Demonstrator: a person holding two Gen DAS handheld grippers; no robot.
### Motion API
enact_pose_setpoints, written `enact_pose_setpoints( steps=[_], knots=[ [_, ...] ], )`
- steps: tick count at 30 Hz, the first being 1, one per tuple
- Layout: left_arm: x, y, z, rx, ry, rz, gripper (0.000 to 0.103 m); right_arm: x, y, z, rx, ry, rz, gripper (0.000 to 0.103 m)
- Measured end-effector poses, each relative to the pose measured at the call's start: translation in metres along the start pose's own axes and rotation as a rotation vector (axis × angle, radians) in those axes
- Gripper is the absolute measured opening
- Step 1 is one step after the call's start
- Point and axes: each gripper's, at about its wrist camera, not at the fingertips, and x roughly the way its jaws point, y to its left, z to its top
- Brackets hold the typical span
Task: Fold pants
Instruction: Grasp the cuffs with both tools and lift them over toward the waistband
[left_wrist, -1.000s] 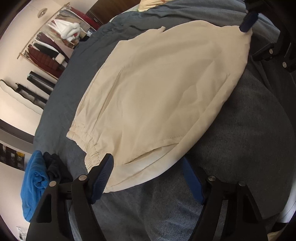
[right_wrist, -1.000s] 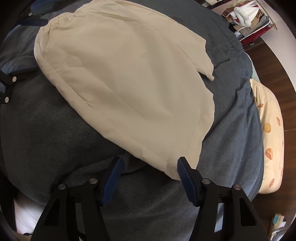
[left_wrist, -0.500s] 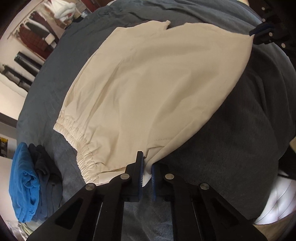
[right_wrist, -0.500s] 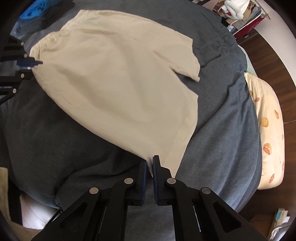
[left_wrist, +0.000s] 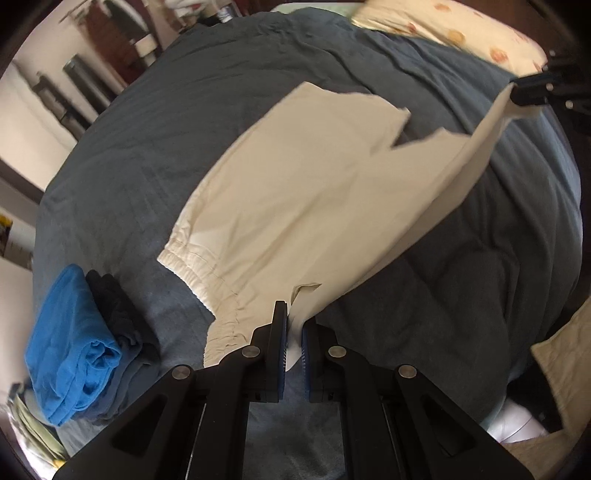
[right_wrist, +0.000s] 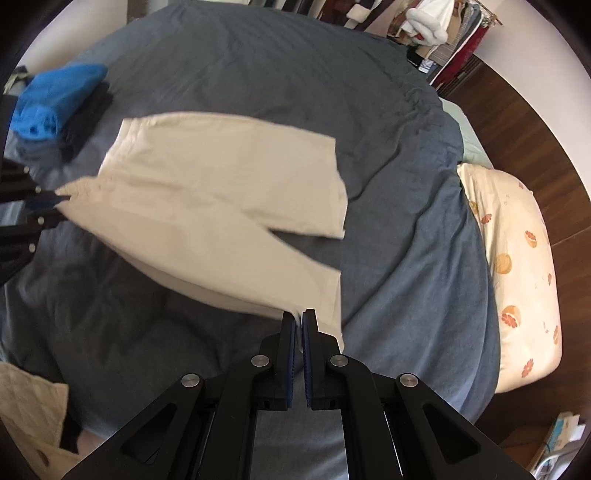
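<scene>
A: Count of items on bed (right_wrist: 258, 55)?
B: One cream pants (left_wrist: 314, 192), near edge raised; one folded stack (left_wrist: 74, 343).
A: Claw status?
B: Left claw (left_wrist: 293, 332), right claw (right_wrist: 299, 332): both clenched on pants.

Cream pants (left_wrist: 295, 206) between left gripper (left_wrist: 293, 332) fingers (left_wrist: 280, 332)

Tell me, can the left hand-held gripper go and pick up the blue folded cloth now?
Probably not at once. The left hand-held gripper is shut on the waistband corner of the cream pants, so it is occupied. The blue folded cloth lies uncovered on the bed nearby; nothing else blocks it.
</scene>
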Motion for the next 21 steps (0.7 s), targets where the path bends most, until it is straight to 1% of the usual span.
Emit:
enact_pose_setpoints(
  steps=[7, 10, 13, 16, 21],
  knots=[
    [-0.002, 0.033, 0.037, -0.067, -0.039, 0.014, 0.007, 0.0, -0.028, 0.055, 0.055, -0.074, -0.01, 0.004],
    [0.003, 0.05, 0.052, -0.112, -0.037, -0.005, 0.007, 0.004, -0.037, 0.082, 0.056, -0.108, -0.02, 0.004],
    [0.014, 0.069, 0.067, -0.155, -0.029, -0.026, 0.007, 0.014, -0.045, 0.11, 0.055, -0.116, -0.022, 0.004],
    [0.023, 0.08, 0.078, -0.162, -0.035, -0.023, 0.007, 0.029, -0.05, 0.134, 0.064, -0.123, -0.01, 0.004],
    [0.047, 0.096, 0.097, -0.144, -0.036, 0.004, 0.007, 0.057, -0.055, 0.165, 0.059, -0.125, -0.009, 0.004]
  ],
)
